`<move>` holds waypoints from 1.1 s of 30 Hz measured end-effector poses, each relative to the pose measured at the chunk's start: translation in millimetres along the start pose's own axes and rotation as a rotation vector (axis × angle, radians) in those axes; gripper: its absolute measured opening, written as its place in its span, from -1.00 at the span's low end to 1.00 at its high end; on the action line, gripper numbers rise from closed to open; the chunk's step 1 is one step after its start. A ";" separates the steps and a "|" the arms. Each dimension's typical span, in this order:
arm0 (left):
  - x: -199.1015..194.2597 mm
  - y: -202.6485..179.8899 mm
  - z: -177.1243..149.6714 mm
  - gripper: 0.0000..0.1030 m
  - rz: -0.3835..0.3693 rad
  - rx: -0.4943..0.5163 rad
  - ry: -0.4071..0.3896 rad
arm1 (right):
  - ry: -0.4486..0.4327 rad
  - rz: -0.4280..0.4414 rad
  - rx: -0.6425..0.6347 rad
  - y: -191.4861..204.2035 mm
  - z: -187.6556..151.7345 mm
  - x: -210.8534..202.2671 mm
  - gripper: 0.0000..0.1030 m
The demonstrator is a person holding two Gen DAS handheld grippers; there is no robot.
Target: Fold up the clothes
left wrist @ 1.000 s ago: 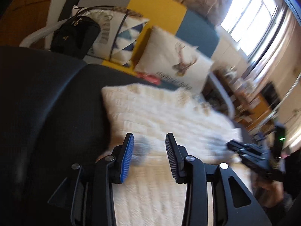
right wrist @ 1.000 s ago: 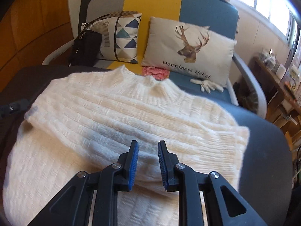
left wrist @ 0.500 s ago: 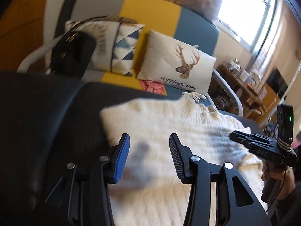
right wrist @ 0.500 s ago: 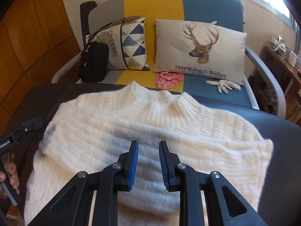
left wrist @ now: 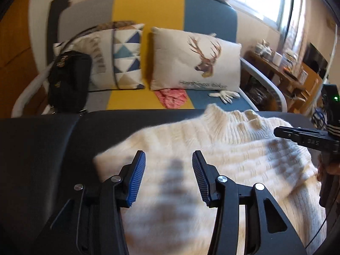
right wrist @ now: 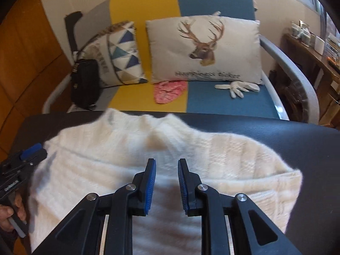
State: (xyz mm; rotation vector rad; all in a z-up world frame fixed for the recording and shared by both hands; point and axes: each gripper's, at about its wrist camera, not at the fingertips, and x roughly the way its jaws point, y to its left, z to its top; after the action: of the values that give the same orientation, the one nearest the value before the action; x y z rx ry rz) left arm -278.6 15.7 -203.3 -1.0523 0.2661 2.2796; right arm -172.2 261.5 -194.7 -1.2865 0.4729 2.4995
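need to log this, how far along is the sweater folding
Early to midway, it seems. Done: the white sweater lies spread on the dark surface, collar toward the sofa, and its right edge looks doubled over. In hand: nothing. The left tongs have just been opening and hang empty above its left shoulder; the right tongs stand slightly apart, gripping nothing. Left: the other side fold, then bottom to collar.

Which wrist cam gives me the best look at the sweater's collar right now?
The right wrist view: the collar sits near centre, its whole width showing above the open right gripper, though blurred. In the left wrist view the collar lies off to the right, seen at an angle.
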 end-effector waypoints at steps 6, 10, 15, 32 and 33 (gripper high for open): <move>13.2 11.7 6.0 -0.04 -0.001 -0.056 0.049 | 0.012 -0.034 -0.027 -7.1 5.3 8.0 -0.63; 11.6 -12.1 22.9 -0.04 -0.091 -0.008 0.006 | -0.021 -0.054 -0.102 10.7 17.4 11.0 -0.63; 61.7 -39.7 33.8 -0.04 -0.020 0.050 0.142 | -0.005 -0.123 -0.147 20.5 23.4 46.6 -0.63; 52.1 -24.5 33.4 -0.01 -0.010 0.024 0.104 | -0.020 -0.100 0.084 -66.5 -14.6 -11.8 -0.62; 42.4 -22.3 31.7 -0.01 -0.018 0.017 0.090 | -0.032 -0.096 0.101 -69.9 -15.9 -21.1 -0.62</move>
State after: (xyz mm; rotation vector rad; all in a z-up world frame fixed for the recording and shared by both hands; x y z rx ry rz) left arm -306.1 65.4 -212.3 -1.1455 0.3107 2.2138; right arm -121.0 315.9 -196.9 -1.1997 0.5103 2.3815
